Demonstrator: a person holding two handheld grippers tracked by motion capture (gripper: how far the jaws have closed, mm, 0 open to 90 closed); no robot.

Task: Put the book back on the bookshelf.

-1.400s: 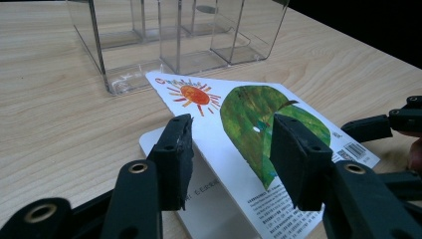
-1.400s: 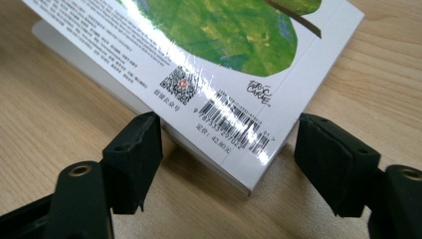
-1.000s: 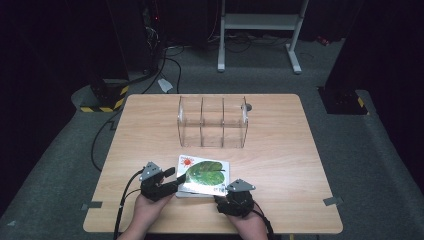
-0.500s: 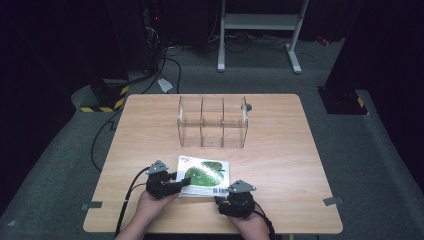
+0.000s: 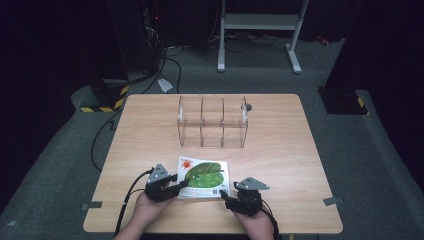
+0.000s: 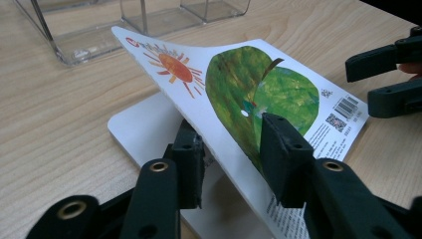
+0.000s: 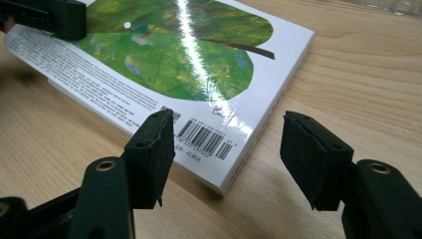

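A picture book (image 5: 202,172) with a green leaf and a red sun on its cover lies at the table's near edge. My left gripper (image 5: 181,186) is at its left edge. Its jaws have just been closing and now pinch the cover (image 6: 234,84), one pad under it and one on top (image 6: 231,149), so the cover stands tilted up off the white pages (image 6: 144,124). My right gripper (image 5: 225,199) is at the book's near right corner. Its jaws (image 7: 229,154) have just been closing a little but stand apart, with the barcode corner of the book (image 7: 174,50) between them, untouched.
A clear plastic organizer (image 5: 212,122) with three compartments stands mid-table behind the book. A small round object (image 5: 248,106) lies by its right end. The wooden table (image 5: 150,125) has bare room on both sides. A white stand (image 5: 260,20) and cables are on the floor beyond.
The left gripper's jaws have closed on the book's left edge and the cover there is lifted. The right gripper has stayed by the near right corner.
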